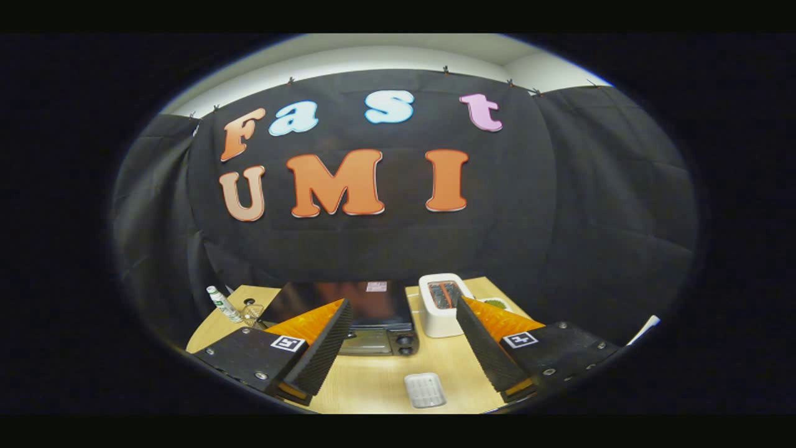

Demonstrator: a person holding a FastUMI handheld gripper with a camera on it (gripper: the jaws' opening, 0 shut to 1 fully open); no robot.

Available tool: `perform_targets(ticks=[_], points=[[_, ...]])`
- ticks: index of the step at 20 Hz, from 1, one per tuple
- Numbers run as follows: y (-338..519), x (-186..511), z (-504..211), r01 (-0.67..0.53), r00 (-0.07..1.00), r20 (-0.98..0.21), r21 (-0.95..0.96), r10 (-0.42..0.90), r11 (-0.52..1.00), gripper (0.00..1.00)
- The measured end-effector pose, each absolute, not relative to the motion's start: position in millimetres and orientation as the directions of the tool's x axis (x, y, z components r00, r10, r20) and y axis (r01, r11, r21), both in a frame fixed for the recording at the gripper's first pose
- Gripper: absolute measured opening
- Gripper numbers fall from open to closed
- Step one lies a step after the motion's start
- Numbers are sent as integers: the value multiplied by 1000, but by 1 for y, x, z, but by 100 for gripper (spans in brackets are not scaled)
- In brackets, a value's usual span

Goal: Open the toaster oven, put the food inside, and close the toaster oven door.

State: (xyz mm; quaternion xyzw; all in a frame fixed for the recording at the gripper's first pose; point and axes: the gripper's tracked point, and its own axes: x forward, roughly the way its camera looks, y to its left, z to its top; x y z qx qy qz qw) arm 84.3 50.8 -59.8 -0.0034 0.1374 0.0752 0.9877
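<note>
The toaster oven [357, 317] sits on the wooden counter [373, 379] at about 12 o'clock from the gripper [398, 354], just ahead of the fingertips and partly behind the left finger. Its dark top faces up, and the front panel with two round knobs [404, 346] faces the gripper; the door looks closed, though its handle is too foreshortened to make out. It is likely a rigid metal box, heavy enough to stay put, with a hinged door that should swing on a firm pull at its top edge; a glass door would be smooth, so the handle is the safer hold.

A small white ridged piece [425, 390] lies on the counter between the fingers; whether this is the food cannot be told. If so, it looks light and flat, best pinched across its short sides.

A white pop-up toaster [443, 305] stands at 1 o'clock just beside the oven. A small bottle [222, 304] and a clear glass [251, 312] stand at 10 o'clock.

The gripper hovers above the counter with its fingers spread wide, released, holding and touching nothing.
</note>
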Motion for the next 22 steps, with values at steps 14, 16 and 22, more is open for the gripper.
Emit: perform_targets(ticks=[14,16,22], points=[[-10,36,-3,-149,977,-147,65,157,987,99],[-8,36,-6,-156,976,-145,49,162,986,99],[2,37,-4,-184,971,-142,66,191,981,99]])
